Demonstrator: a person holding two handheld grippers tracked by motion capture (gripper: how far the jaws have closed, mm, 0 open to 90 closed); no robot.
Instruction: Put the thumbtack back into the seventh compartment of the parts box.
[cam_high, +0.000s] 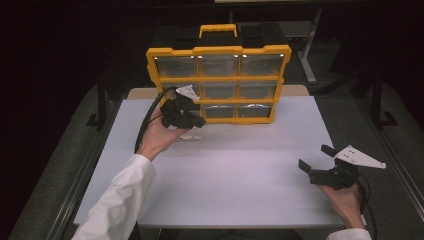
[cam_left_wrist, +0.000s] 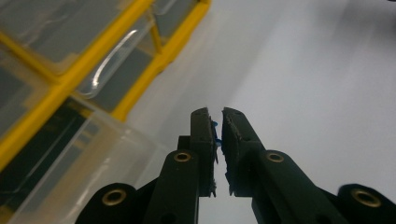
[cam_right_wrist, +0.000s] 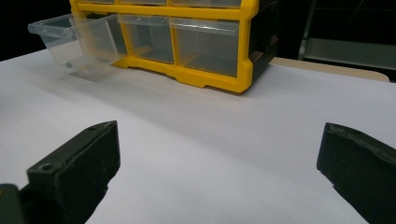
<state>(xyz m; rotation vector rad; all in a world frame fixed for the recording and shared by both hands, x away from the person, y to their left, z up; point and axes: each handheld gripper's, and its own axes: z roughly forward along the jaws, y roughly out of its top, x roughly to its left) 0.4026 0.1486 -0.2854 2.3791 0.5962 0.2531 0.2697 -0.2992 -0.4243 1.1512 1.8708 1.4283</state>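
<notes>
Left tongs: matte black, jaws closed together; a sliver of something blue is pinched between the pads, too small to identify. They hang above the worktop, just in front of the organiser's lower left corner.
Right tongs: same black build with a grey three-cornered plate on top; jaws spread wide, nothing between them, held low at the near right of the worktop, well apart from the organiser.
Organiser: upright yellow plastic frame, a three-by-three grid of drawer bays with a carry handle on top, standing at the far middle of the worktop.
Pulled drawer: clear, glossy plastic bin with slanted walls, drawn out of the bottom-left bay and tilted forward, its front edge near the worktop. Just beside the left tongs.
Other drawers: clear, rectangular, seated flush in their bays.
Worktop: smooth, flat, pale grey-white sheet.
Surroundings: dark room; black frame posts at both sides of the worktop.
In the way: nothing lies between the right tongs and the organiser.
</notes>
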